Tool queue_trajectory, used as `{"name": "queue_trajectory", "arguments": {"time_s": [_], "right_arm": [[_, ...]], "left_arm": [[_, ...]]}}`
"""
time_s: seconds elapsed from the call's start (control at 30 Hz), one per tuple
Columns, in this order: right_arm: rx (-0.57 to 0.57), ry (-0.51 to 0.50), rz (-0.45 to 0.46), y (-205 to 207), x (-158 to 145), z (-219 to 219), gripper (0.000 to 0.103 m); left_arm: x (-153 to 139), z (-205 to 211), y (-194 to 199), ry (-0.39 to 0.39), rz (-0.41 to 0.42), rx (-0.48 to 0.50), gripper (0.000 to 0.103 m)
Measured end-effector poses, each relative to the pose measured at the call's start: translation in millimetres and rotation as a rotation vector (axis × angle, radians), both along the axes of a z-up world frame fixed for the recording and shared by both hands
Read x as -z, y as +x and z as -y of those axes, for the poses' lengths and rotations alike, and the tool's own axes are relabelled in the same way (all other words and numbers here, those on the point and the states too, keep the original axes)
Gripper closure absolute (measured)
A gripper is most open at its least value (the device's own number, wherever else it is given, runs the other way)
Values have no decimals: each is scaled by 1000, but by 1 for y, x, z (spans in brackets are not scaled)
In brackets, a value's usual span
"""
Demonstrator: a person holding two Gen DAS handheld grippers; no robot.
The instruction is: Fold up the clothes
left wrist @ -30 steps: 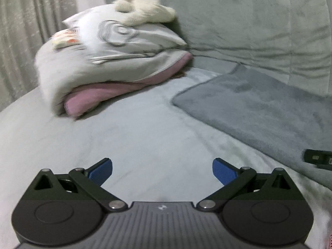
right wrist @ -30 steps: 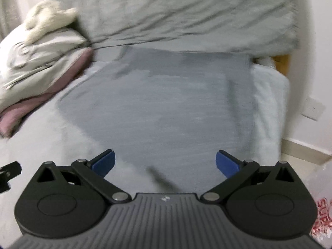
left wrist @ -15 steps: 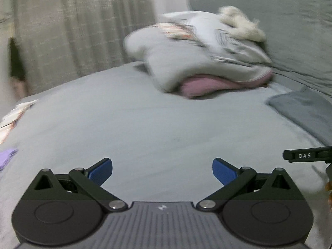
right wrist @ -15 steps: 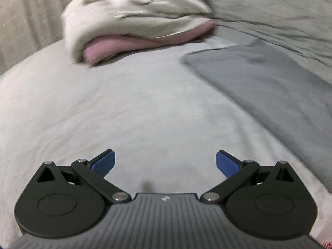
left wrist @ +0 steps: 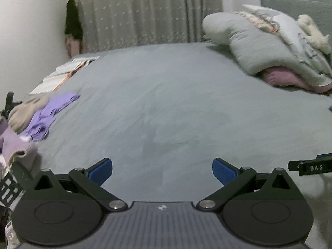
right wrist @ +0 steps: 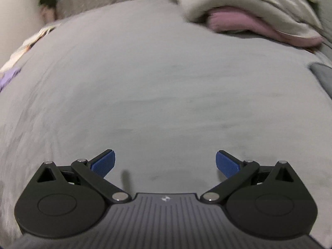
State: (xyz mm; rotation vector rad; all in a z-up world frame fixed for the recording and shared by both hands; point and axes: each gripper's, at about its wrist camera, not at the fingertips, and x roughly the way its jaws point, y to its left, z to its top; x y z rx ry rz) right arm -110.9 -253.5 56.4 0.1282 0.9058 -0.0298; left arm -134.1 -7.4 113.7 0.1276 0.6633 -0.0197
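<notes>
A heap of loose clothes lies at the bed's left edge in the left wrist view: a purple garment [left wrist: 48, 116], a beige one [left wrist: 25, 112] and a pale lilac one [left wrist: 14, 145]. A corner of the purple garment shows in the right wrist view [right wrist: 9, 77]. My left gripper [left wrist: 162, 170] is open and empty above the grey bed sheet [left wrist: 166, 103], right of the heap. My right gripper [right wrist: 165, 162] is open and empty above the bare sheet [right wrist: 155, 83]. Part of the right gripper shows at the right edge of the left wrist view [left wrist: 311, 167].
A pile of folded bedding, grey over pink with a white plush on top [left wrist: 280, 47], sits at the back right, also in the right wrist view [right wrist: 249, 10]. Papers [left wrist: 64, 74] lie at the far left edge. A curtain [left wrist: 145, 12] hangs behind. A darker grey cloth [right wrist: 321, 76] is at the right.
Both grippers have swung left across the bed. The dark grey cloth has left the middle of both views, and the clothes heap at the left edge has come into the left wrist view. Both stay open.
</notes>
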Motion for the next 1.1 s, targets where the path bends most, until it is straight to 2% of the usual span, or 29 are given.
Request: {"name": "queue_trajectory", "arguments": {"time_s": [0.13, 0.27, 0.37, 0.43, 0.53, 0.77, 0.9, 0.97, 1.1], "right_arm": [[-60, -8, 7, 7, 4, -38, 0], [-85, 47, 45, 9, 5, -61, 0], [-93, 82, 96, 7, 4, -74, 0], [-100, 91, 113, 9, 5, -78, 0], [-75, 65, 153, 19, 7, -80, 0], [15, 20, 195, 40, 19, -66, 0], [45, 9, 200, 45, 22, -60, 0], [46, -20, 206, 49, 24, -59, 0], [36, -102, 200, 58, 30, -59, 0]], "left_arm": [[25, -19, 23, 8, 5, -29, 1], [46, -29, 41, -28, -17, -42, 1], [52, -28, 52, -42, -34, -42, 1], [54, -27, 59, -25, -4, -24, 1], [63, -27, 68, -6, -2, -13, 1], [81, -37, 92, -35, -28, -49, 1], [89, -32, 99, 28, 3, -23, 1], [93, -32, 105, 44, 17, -13, 1], [100, -33, 112, 24, 23, -32, 1]]}}
